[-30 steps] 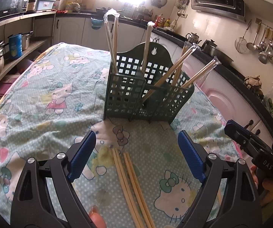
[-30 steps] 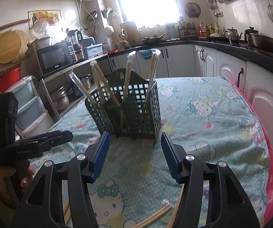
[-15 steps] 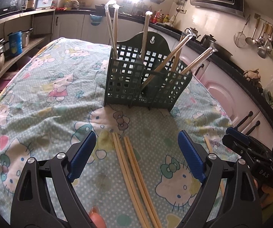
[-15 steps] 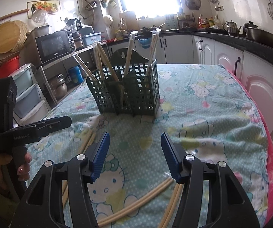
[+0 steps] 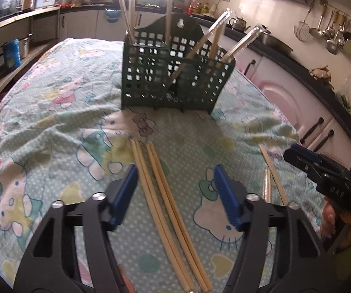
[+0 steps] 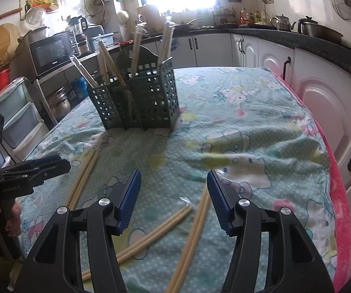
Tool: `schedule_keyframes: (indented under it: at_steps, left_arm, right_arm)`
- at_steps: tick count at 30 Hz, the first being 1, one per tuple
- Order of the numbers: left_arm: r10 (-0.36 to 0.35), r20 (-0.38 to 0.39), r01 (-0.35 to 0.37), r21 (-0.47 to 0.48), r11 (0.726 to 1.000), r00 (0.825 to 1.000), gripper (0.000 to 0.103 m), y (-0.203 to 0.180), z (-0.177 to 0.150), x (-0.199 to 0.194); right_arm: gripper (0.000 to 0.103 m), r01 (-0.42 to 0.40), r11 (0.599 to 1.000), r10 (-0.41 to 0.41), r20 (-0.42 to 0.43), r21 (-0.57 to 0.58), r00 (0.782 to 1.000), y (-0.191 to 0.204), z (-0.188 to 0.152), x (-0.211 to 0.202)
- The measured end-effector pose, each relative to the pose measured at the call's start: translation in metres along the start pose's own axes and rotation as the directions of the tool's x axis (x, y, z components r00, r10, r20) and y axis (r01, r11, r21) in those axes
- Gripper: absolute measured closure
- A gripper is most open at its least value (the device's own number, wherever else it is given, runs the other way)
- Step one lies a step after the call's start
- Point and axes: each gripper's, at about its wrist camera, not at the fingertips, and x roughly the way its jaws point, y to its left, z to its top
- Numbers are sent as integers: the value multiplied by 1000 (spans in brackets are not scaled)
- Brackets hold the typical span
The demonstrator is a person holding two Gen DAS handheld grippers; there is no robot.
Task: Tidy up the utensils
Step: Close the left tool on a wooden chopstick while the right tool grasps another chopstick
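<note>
Kitchen setting: white panelled cabinets, dark counter, bright window. Surface [image 5: 41,112] draped in wrinkled mint cloth, dotted, printed with cartoon cats.

Utensil basket [image 5: 173,73]: dark green plastic, square-grid lattice walls, arched back panel with hanging hole; stands upright well ahead of both pairs of fingers. Holds slim pale chopsticks, some in clear wrappers, leaning outward.

Loose chopsticks [image 5: 165,195]: two bare wooden pairs, long, thin, straight, flat on the cloth between the left fingers.

Left gripper [image 5: 175,195]: black frame, ribbed blue pads; fingers have just been closing, still spread, not touching the sticks.

Further chopsticks [image 6: 195,232]: crossed, partly wrapped, below the right gripper [image 6: 174,197], fingers spread, pinching nothing.
</note>
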Motion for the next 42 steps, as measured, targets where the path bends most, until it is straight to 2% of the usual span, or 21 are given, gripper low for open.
schedule_keyframes:
  at_steps: [5,6,18,23,28,34,42]
  left_arm:
    - [-13,-41,12,-10,1000,999,80,0,-5,10]
    - [-18,-48,17,-16,1000,999,81,1,-5,11]
    - [45,-153,-46,-3,999,987,81,2,-3,46]
    - [58,-170,-59,0,998,984,80,3,6,58]
    - [63,-178,-65,-8,998,982,79,4,18,69]
    - [68,-186,-72,-10,997,980,76,2,30,79]
    - [88,-198,-92,-12,996,976,75,0,41,91]
  right_arm:
    - [49,10,1000,-9,-11,9,1000,-6,-2,1]
    - [49,13,1000,-13,-14,11,1000,-8,-3,3]
    - [49,11,1000,-10,-28,26,1000,-18,1,11]
    - [49,15,999,-10,-82,52,997,-27,3,24]
    - [49,34,996,-19,-171,88,985,-40,6,44]
    - [61,33,992,-2,-240,123,971,-49,10,64]
    - [73,88,994,-69,-277,58,958,-45,18,82]
